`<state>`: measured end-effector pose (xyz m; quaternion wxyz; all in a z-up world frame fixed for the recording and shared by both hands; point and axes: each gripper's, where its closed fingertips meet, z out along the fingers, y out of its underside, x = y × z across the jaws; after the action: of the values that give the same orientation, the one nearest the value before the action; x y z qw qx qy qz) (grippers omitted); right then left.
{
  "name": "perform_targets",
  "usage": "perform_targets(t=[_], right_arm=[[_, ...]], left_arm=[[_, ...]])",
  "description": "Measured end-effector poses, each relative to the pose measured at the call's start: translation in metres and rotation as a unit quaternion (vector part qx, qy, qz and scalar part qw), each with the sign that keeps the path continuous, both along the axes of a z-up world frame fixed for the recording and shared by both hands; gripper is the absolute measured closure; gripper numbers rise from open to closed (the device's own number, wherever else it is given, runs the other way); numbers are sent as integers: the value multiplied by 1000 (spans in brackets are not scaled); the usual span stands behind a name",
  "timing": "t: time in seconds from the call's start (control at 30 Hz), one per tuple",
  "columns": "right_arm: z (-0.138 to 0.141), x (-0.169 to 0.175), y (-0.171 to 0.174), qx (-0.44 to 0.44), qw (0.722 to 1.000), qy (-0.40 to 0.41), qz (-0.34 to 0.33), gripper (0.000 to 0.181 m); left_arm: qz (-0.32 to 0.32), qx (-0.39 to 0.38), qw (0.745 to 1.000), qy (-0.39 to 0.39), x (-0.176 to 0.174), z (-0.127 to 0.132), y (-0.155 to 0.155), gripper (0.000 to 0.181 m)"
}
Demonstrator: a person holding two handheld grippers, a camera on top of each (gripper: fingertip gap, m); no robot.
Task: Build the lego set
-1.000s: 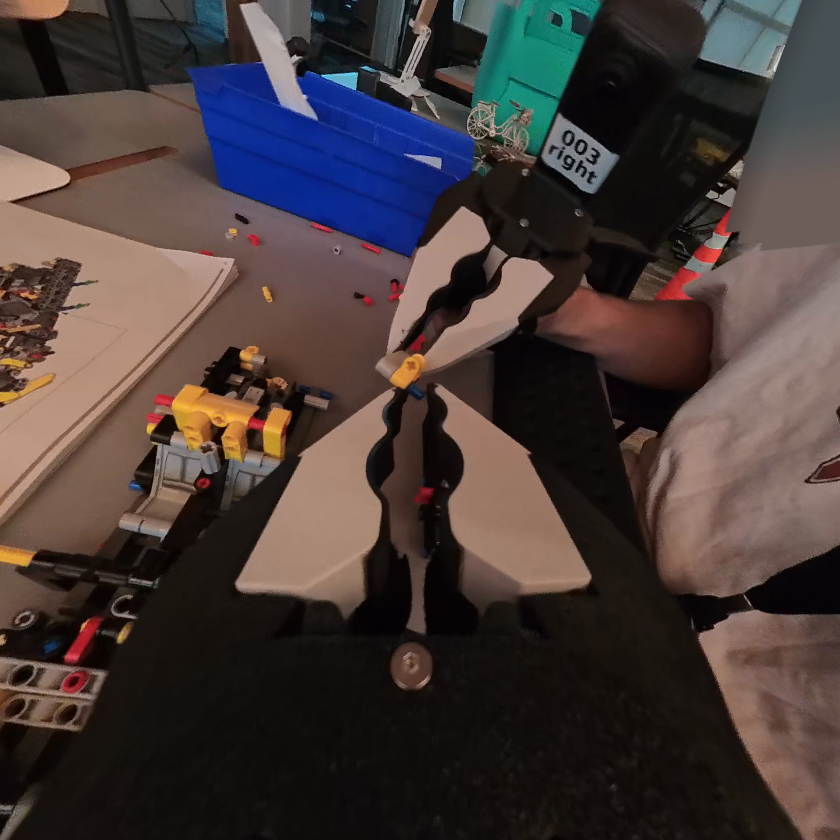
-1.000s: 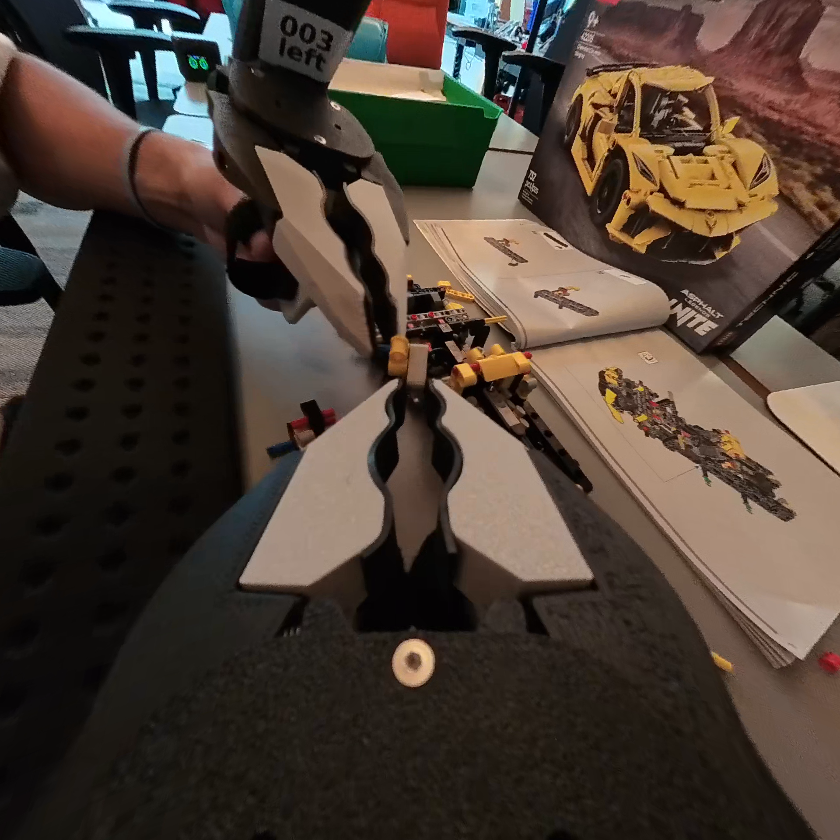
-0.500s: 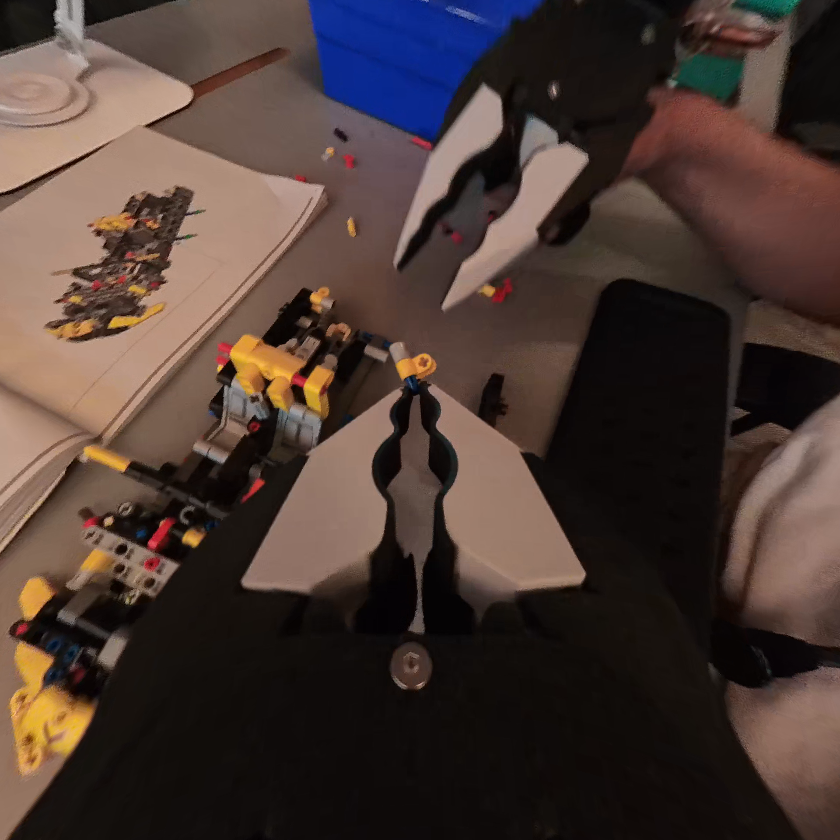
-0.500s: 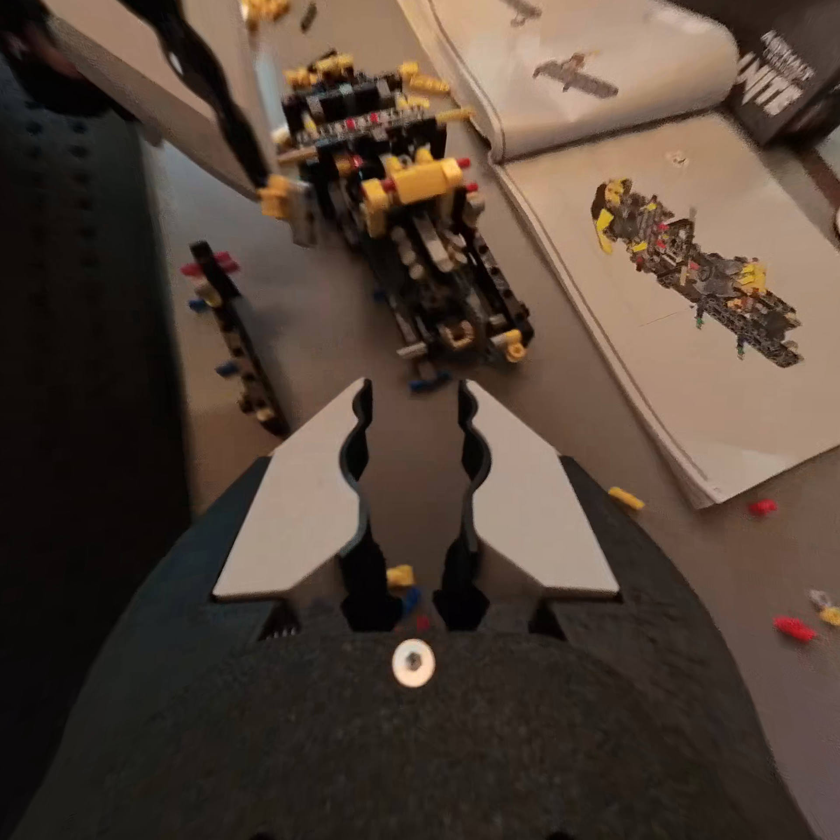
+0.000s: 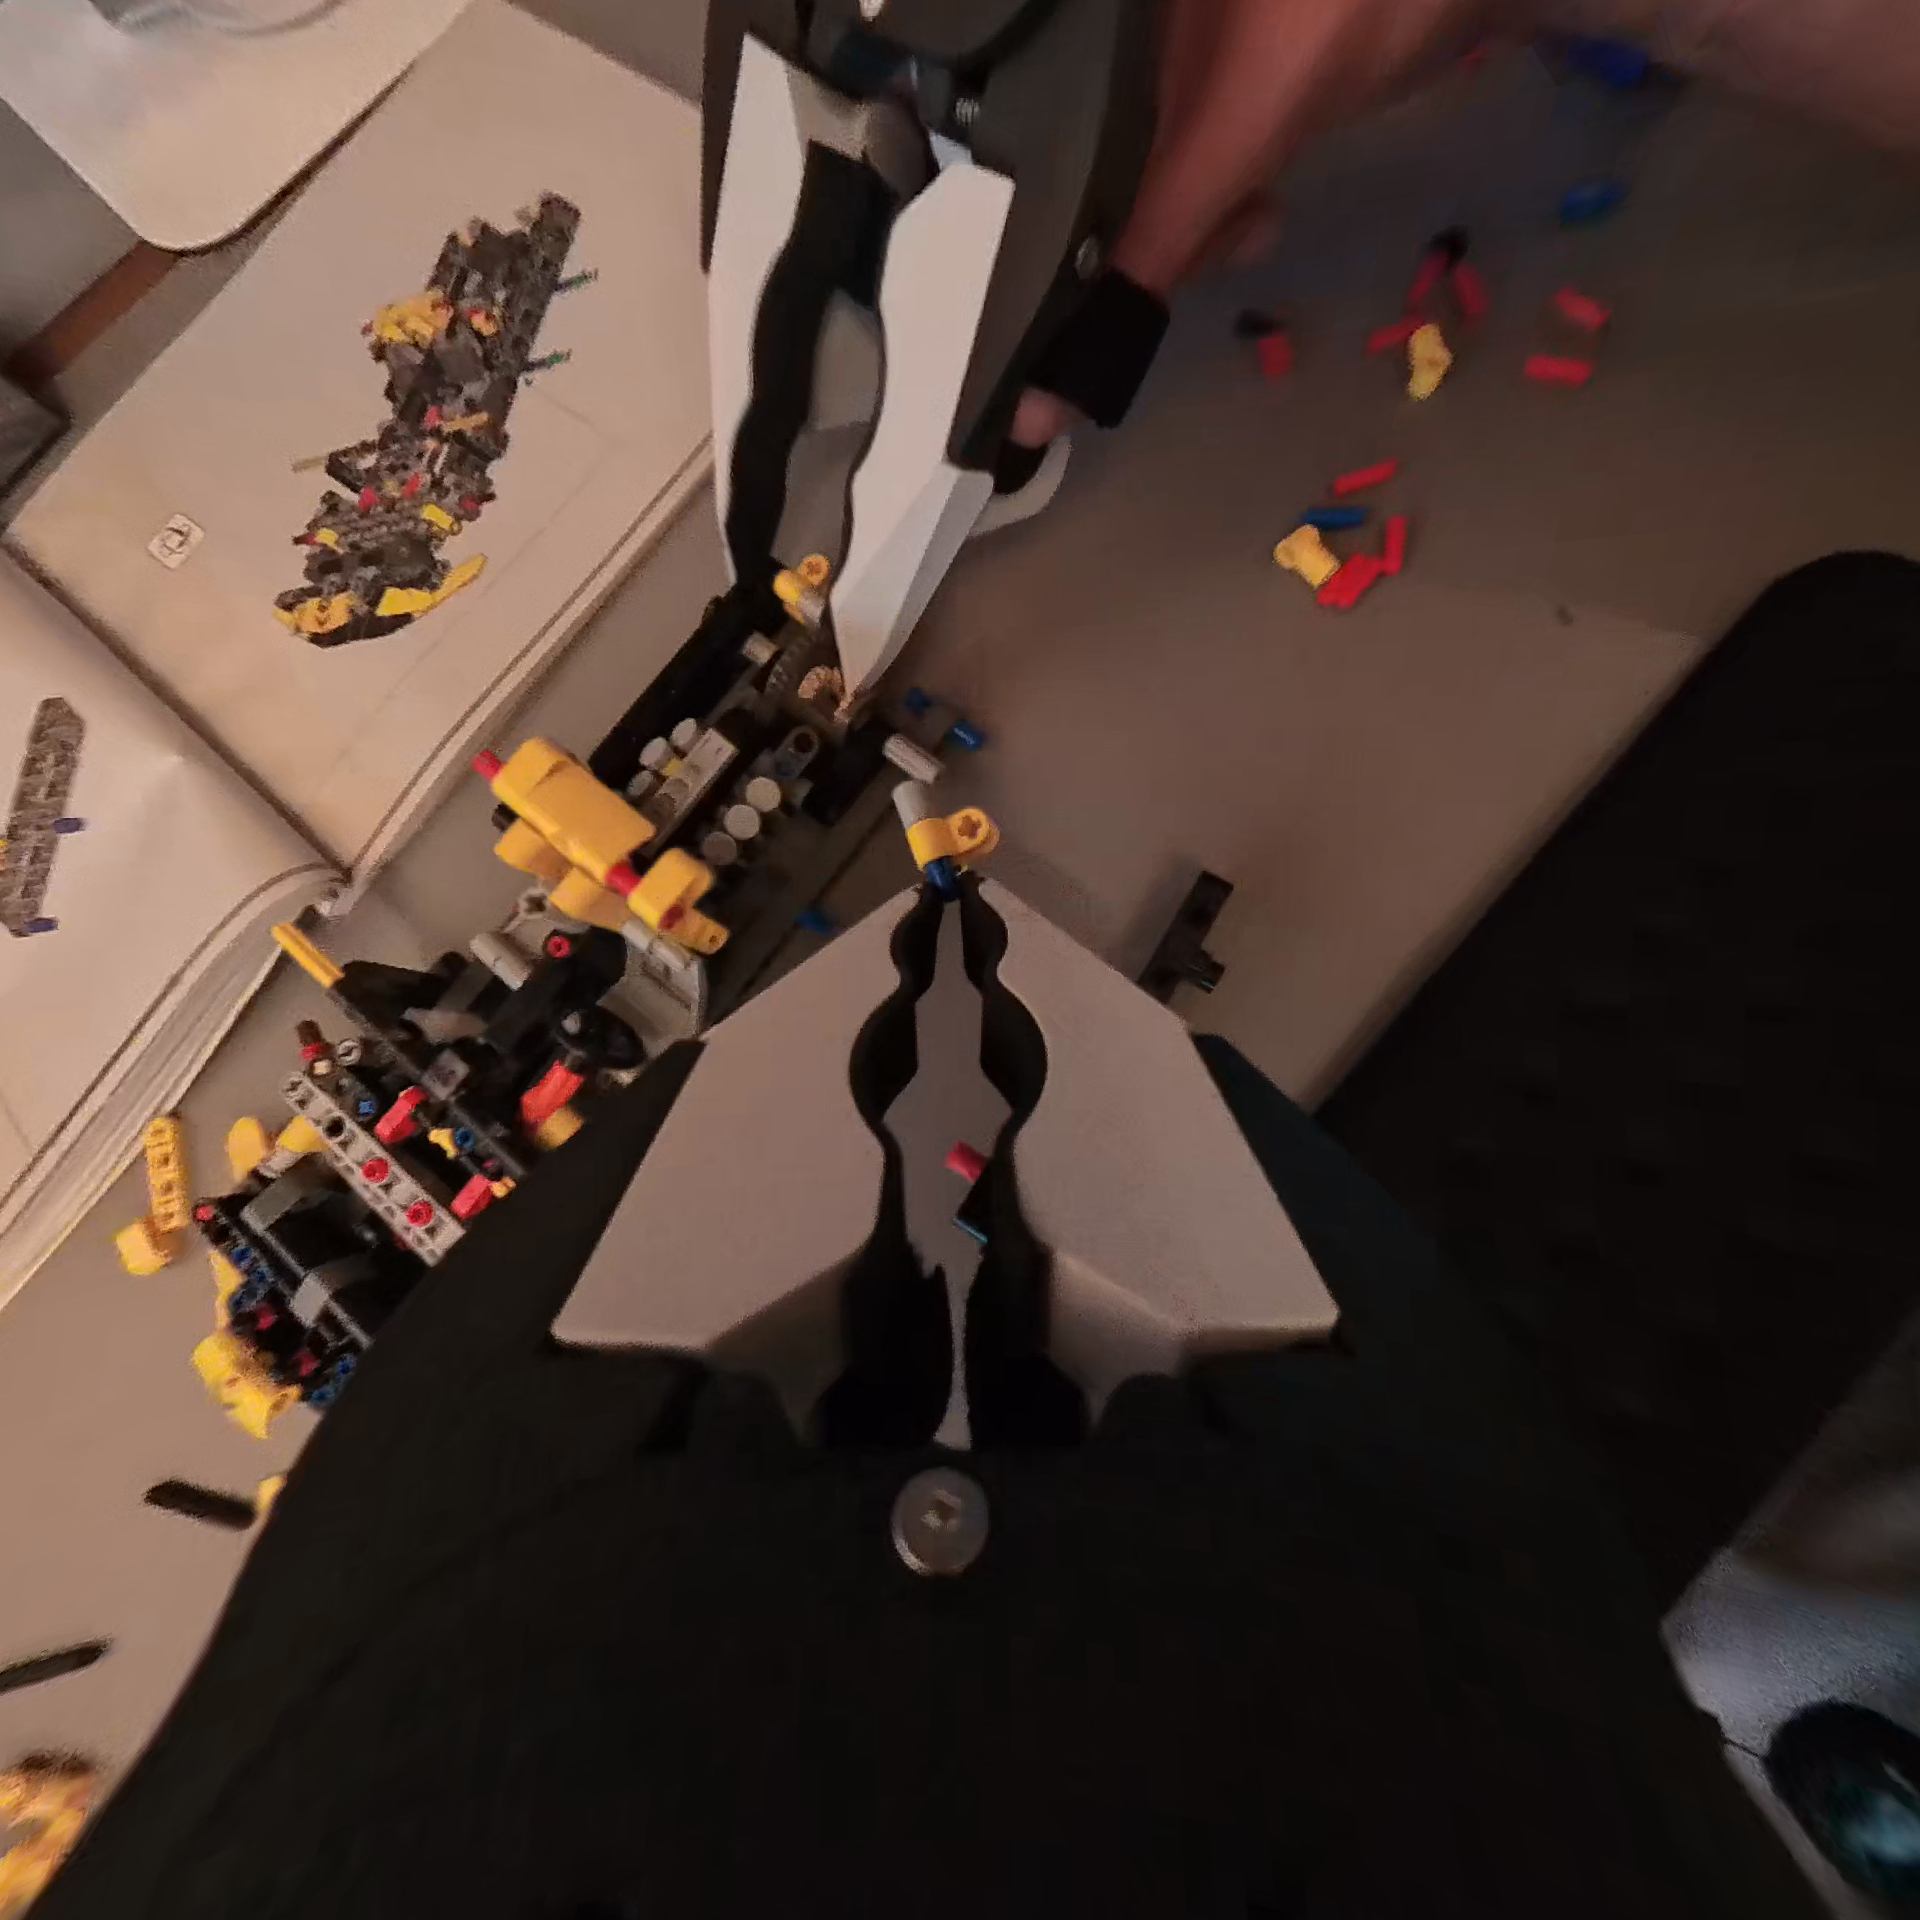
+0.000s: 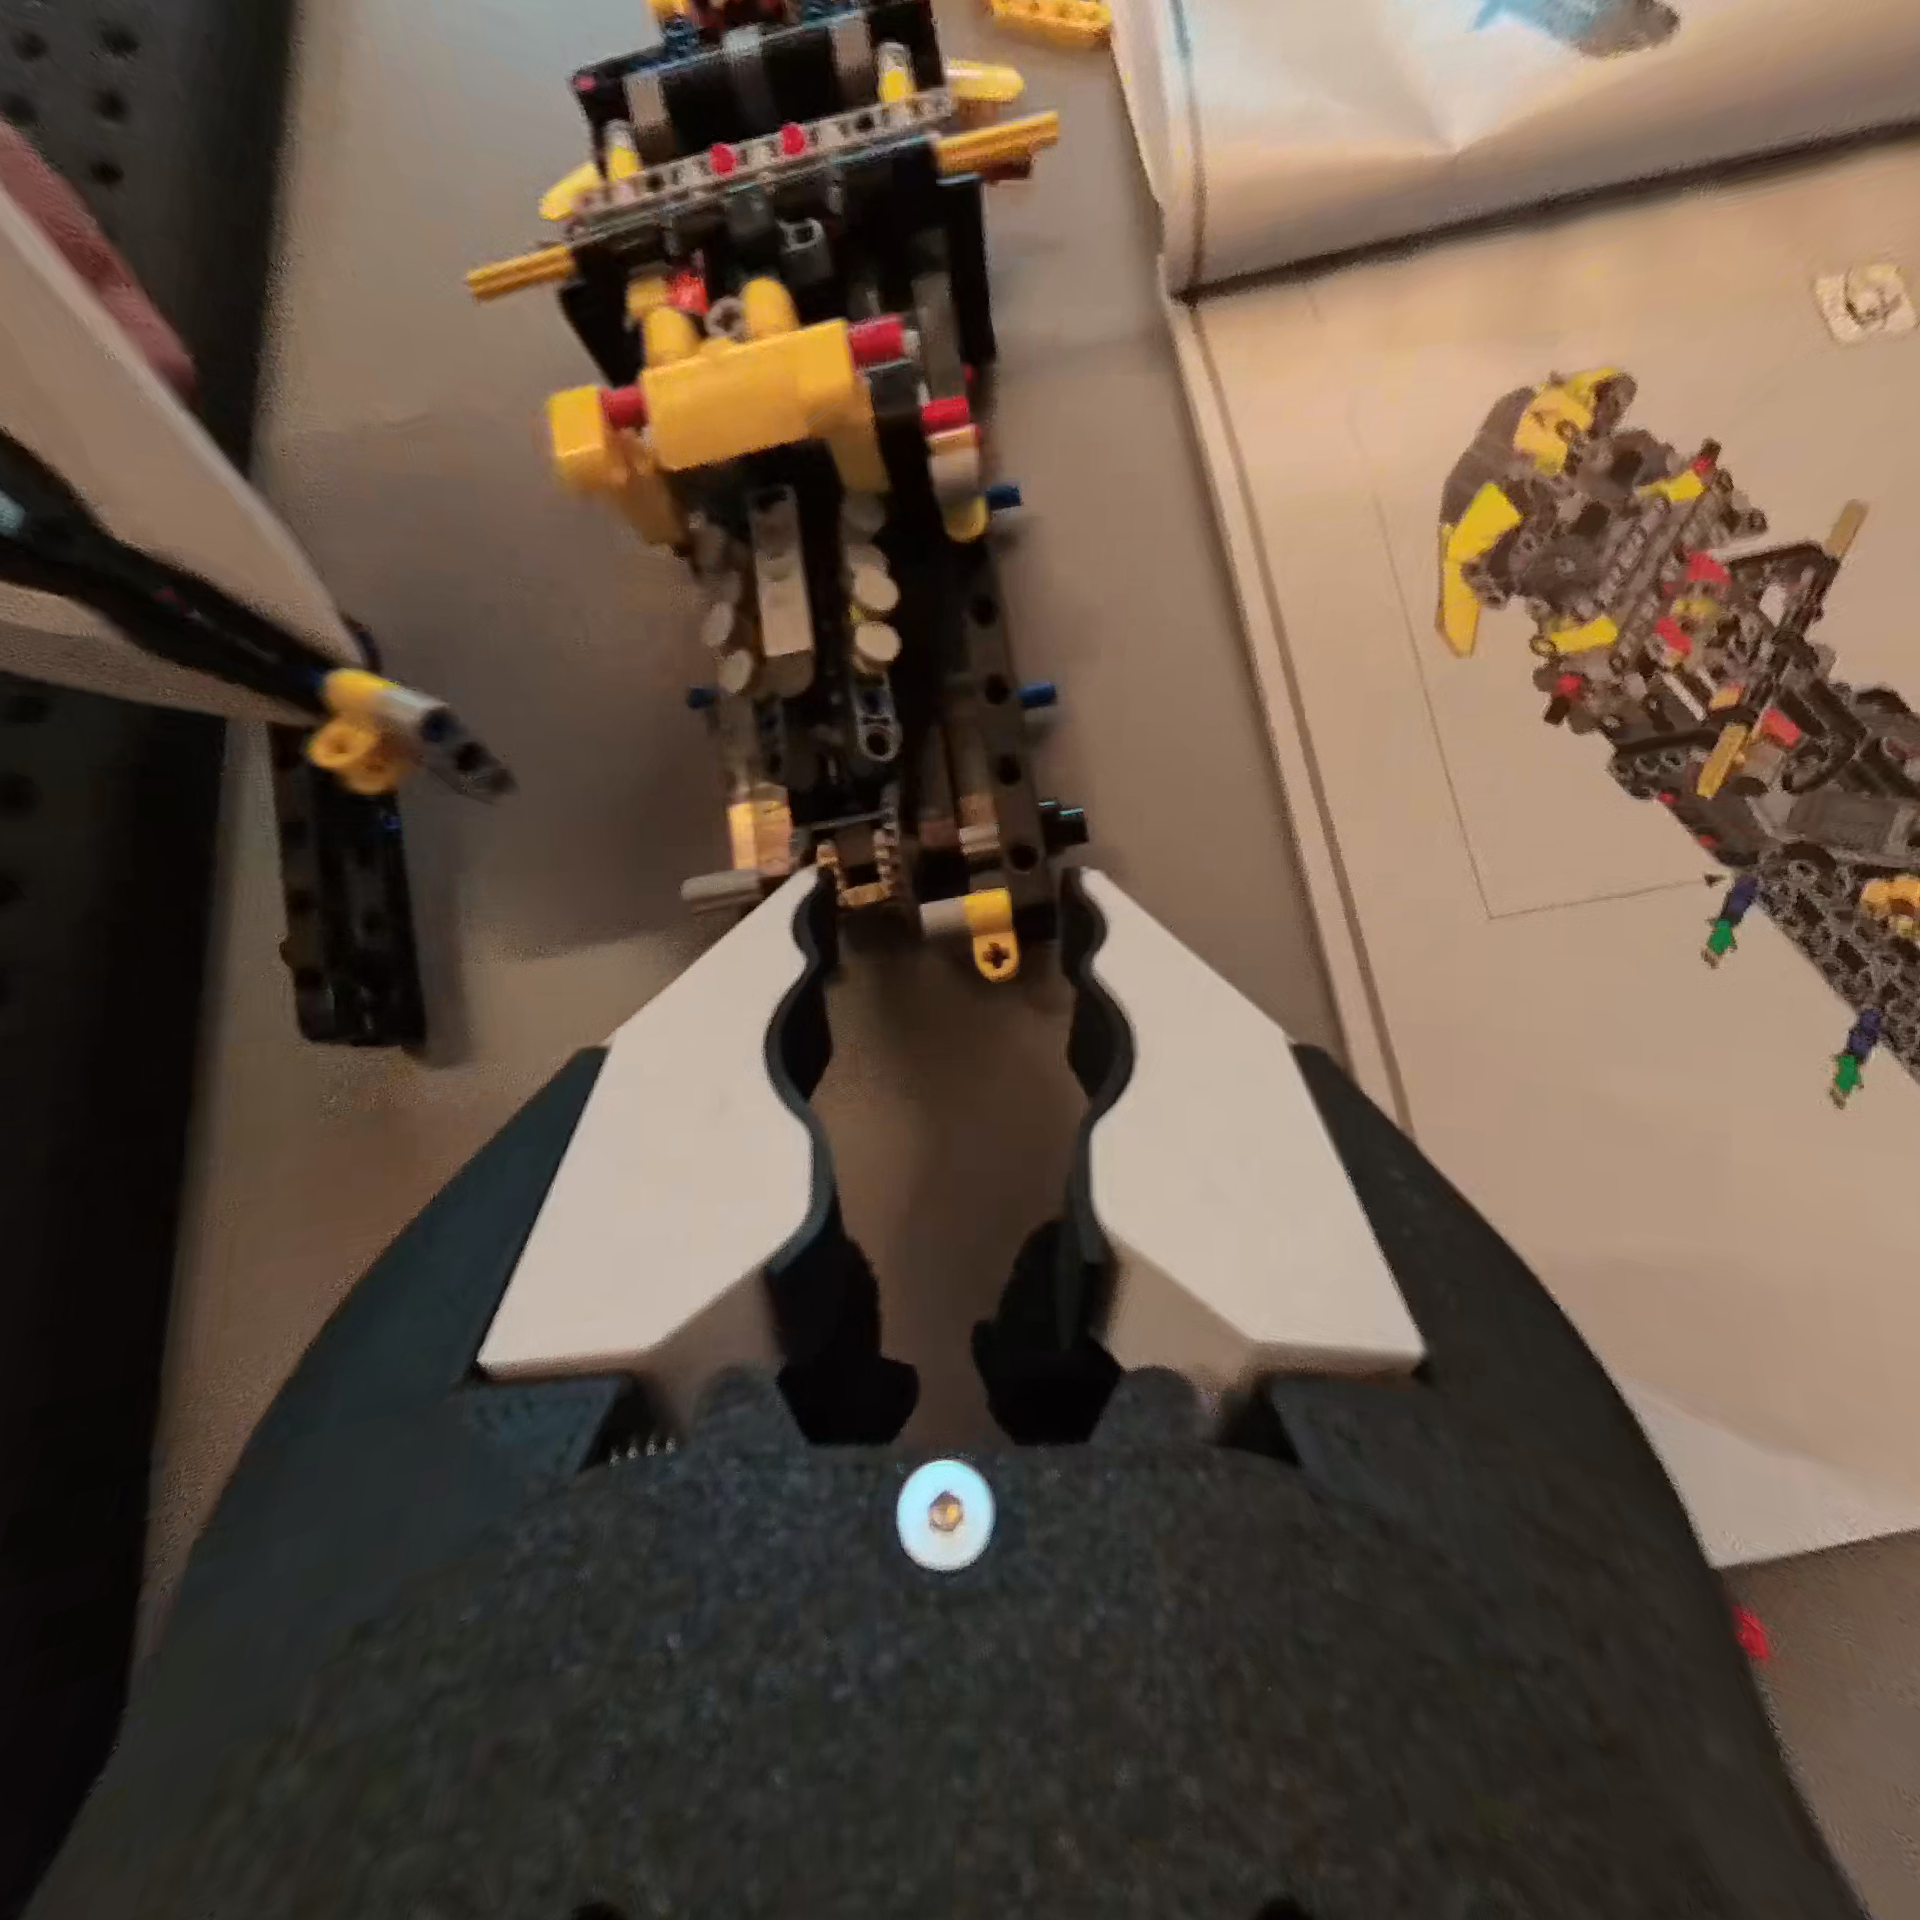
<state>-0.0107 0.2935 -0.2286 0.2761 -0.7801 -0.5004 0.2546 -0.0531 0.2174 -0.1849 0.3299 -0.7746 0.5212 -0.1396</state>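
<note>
The black and yellow lego chassis [image 6: 821,540] lies on the grey table; it also shows in the left wrist view [image 5: 665,831]. My right gripper [image 6: 945,894] is open, its fingertips on either side of the chassis's near end, where a small yellow connector [image 6: 992,920] sticks out. From the left wrist view the right gripper [image 5: 805,623] comes down from the top. My left gripper [image 5: 948,896] is shut on a small yellow and grey connector piece [image 5: 940,831], held just right of the chassis. That piece [image 6: 384,717] shows at the left of the right wrist view.
An open instruction booklet [image 6: 1558,727] lies beside the chassis. A loose black beam [image 6: 353,904] lies on the table's other side. Small red, blue and yellow pieces [image 5: 1351,551] are scattered further off. A black perforated mat [image 5: 1662,1039] borders the table.
My right gripper let go of the small connector piece, opened and dropped to the chassis's end. My left gripper kept the piece and tilted down towards the chassis.
</note>
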Motion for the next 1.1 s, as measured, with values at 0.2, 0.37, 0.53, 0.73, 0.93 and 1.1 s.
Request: perform_targets(t=[0.2,0.37,0.53,0.73,0.93,1.1], right_arm=[[0,-1,-5,28,1000,9,-9,144],[-2,-2,-7,18,998,40,-34,149],[-3,-2,-8,16,998,47,-43,149],[8,8,-10,11,994,76,-81,140],[39,0,-63,-56,987,148,11,155],[26,-8,-79,10,993,115,12,161]], left_arm=[[12,-26,996,80,10,-23,-2,177],[21,-45,993,108,19,-35,-2,177],[42,-3,990,135,22,-39,1,178],[61,89,984,143,30,-37,2,178],[69,134,980,127,34,-33,0,178],[85,106,986,94,32,-39,-3,178]])
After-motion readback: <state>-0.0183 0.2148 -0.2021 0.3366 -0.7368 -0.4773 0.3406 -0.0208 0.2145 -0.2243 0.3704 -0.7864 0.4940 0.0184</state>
